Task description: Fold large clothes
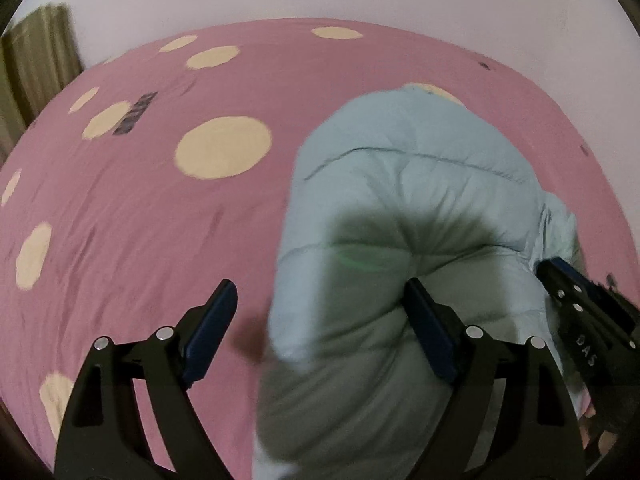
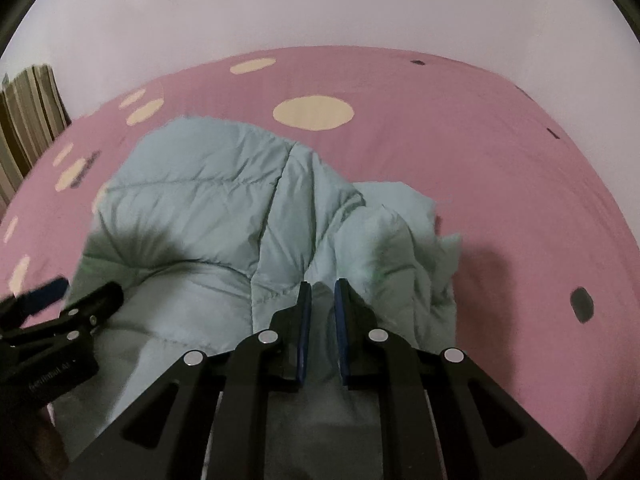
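Observation:
A puffy light-blue quilted jacket point(image 1: 400, 184) lies bunched on the pink bed. My left gripper point(image 1: 320, 284) stands open over the jacket's left edge. Its right finger point(image 1: 430, 328) rests against the padded bulge, and its left finger point(image 1: 212, 328) is over bare sheet. In the right wrist view the jacket point(image 2: 192, 208) spreads ahead, and my right gripper point(image 2: 322, 286) is shut on a fold of it, with fabric pinched between the blue pads. The right gripper point(image 1: 560, 276) shows at the right edge of the left wrist view. The left gripper point(image 2: 60, 292) shows at the left edge of the right wrist view.
The bed wears a pink sheet point(image 1: 140, 220) with cream dots point(image 1: 224, 148) and small dark marks point(image 2: 581, 304). A pale wall point(image 2: 320, 8) runs behind the far edge. A striped curtain point(image 2: 28, 108) hangs at the far left.

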A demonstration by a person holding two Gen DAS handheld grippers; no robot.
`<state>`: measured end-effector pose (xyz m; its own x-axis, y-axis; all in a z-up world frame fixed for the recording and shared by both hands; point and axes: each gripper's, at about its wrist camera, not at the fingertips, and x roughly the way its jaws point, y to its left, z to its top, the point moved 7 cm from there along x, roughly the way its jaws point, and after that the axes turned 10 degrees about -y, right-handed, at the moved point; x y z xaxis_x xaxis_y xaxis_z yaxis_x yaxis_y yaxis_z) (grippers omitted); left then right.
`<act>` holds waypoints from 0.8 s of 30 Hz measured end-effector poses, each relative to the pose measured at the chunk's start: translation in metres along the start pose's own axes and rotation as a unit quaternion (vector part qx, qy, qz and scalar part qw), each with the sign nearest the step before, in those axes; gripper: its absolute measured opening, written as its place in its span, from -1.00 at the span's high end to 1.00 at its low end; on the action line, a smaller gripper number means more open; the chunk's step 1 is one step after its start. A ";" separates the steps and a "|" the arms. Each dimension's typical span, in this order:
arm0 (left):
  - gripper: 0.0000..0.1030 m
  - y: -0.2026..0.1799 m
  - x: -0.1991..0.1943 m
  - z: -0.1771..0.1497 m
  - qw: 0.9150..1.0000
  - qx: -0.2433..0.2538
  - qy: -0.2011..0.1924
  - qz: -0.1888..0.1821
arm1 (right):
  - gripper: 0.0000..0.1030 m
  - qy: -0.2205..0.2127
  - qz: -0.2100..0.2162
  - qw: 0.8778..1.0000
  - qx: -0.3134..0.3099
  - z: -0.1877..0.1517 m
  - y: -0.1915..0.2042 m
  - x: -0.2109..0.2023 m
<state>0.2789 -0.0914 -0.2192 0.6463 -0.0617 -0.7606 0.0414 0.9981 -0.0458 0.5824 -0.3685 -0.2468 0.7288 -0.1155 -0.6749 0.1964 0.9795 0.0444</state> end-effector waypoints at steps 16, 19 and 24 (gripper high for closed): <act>-0.77 0.061 -0.036 -0.053 0.970 -0.243 0.023 -0.020 | -0.18 -0.004 0.081 0.970 0.229 -0.047 -0.056 -0.046; -0.79 0.054 -0.031 -0.056 0.968 -0.245 0.031 -0.038 | -0.27 0.004 0.089 0.965 0.245 -0.056 -0.051 -0.038; -0.84 0.045 -0.018 -0.057 0.968 -0.239 0.041 -0.065 | -0.30 0.013 0.105 0.957 0.269 -0.065 -0.044 -0.029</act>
<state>0.2256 -0.0456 -0.2444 0.5956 -0.2057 -0.7765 -0.2527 0.8696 -0.4242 0.5104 -0.3978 -0.2771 0.7749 0.0861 -0.6262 0.3608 0.7532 0.5500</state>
